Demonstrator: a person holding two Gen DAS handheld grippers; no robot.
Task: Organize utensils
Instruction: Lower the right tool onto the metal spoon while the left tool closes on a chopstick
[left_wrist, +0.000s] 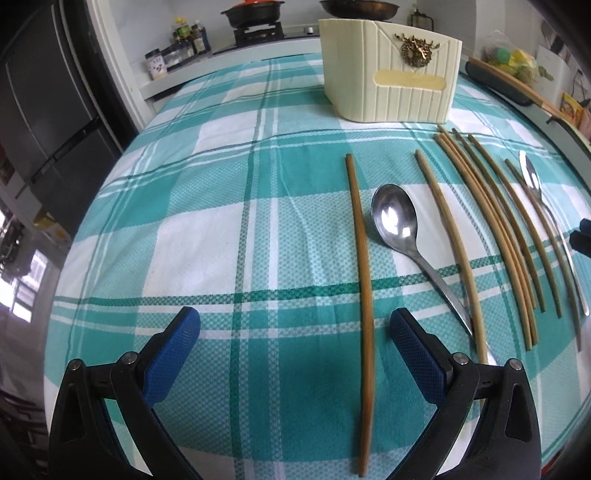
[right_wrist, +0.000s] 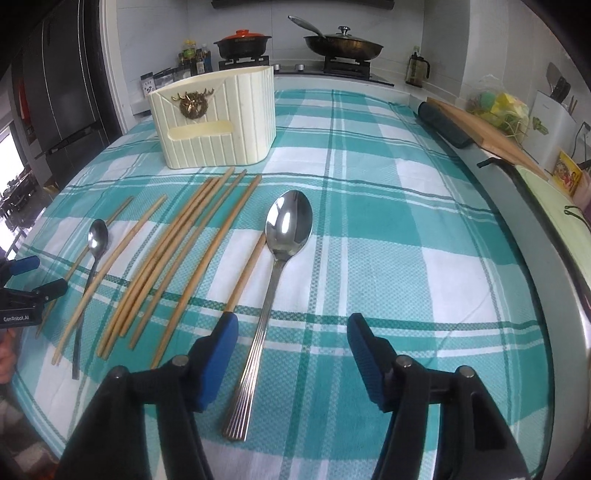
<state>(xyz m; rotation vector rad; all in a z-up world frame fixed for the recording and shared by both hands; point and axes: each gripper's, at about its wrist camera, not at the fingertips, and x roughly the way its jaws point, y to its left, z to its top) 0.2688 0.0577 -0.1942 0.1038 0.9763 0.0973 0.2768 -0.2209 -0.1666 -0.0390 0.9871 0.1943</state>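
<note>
A cream utensil holder (left_wrist: 391, 70) (right_wrist: 218, 122) stands at the back of a teal plaid cloth. Several bamboo chopsticks (left_wrist: 491, 236) (right_wrist: 173, 262) lie in front of it. One chopstick (left_wrist: 364, 295) lies between my left gripper's (left_wrist: 295, 325) open, empty fingers. A small steel spoon (left_wrist: 397, 221) (right_wrist: 96, 243) lies to its right. A large ribbed-handle spoon (right_wrist: 273, 280) (left_wrist: 543, 206) lies between my right gripper's (right_wrist: 291, 328) open, empty fingers. The left gripper shows at the left edge of the right wrist view (right_wrist: 27, 280).
The plaid cloth (left_wrist: 221, 221) (right_wrist: 406, 240) covers the table. A stove with a black pot (right_wrist: 242, 44) and a pan (right_wrist: 343, 46) stands behind. A cutting board (right_wrist: 491, 136) and a dark roll (right_wrist: 441, 123) lie at the table's right edge. A dark fridge (left_wrist: 48, 110) stands left.
</note>
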